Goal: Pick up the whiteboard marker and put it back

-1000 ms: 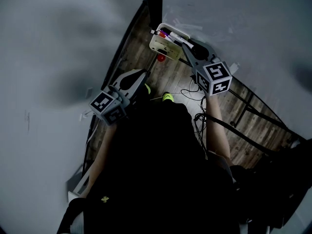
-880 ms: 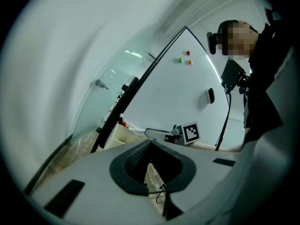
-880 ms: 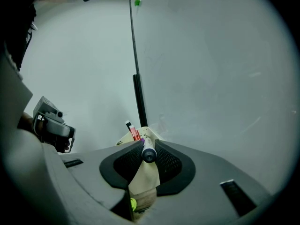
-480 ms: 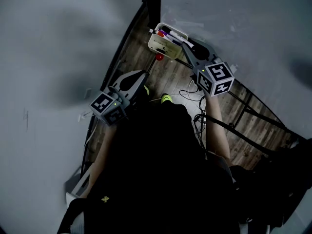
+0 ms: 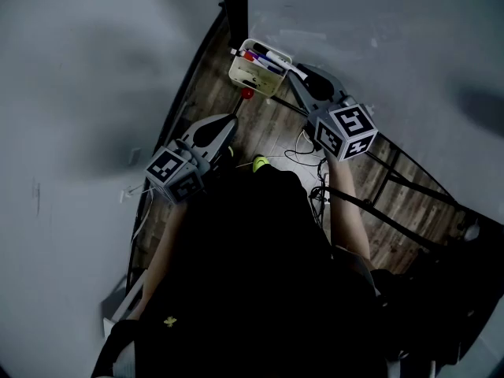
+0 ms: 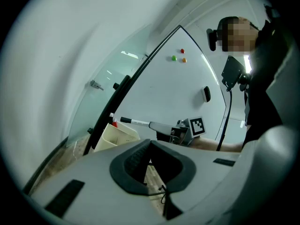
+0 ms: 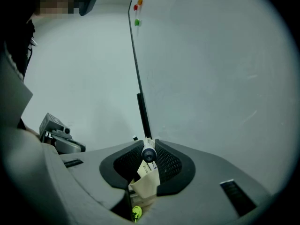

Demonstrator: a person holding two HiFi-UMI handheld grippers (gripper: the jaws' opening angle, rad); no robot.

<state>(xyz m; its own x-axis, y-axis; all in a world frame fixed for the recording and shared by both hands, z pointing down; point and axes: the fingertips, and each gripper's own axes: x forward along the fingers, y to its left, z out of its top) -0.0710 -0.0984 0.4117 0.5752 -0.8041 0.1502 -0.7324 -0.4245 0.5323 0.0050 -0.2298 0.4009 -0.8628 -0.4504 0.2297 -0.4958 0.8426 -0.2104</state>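
My right gripper (image 5: 296,74) is shut on a white whiteboard marker (image 5: 282,61) with a black cap, holding it roughly level over the right end of a cream box (image 5: 250,71) on the floor. In the right gripper view the marker (image 7: 149,154) points away between the ribbed pads (image 7: 167,162), and the box (image 7: 146,185) lies below. From the left gripper view, the marker (image 6: 136,122) sticks out over the box (image 6: 117,135), which holds a red marker (image 6: 114,123). My left gripper (image 5: 227,126) hangs lower left, jaws shut and empty (image 6: 150,144).
A whiteboard (image 6: 168,88) bears coloured magnets (image 6: 178,56) and an eraser (image 6: 206,94). Its black stand post (image 5: 235,6) rises just behind the box. Cables (image 5: 303,144) lie on the wooden floor, a small red thing (image 5: 246,93) beside the box. My yellow-green shoe tip (image 5: 259,164) shows below.
My right gripper has lifted a little with the marker still in its jaws. The left gripper has kept still.
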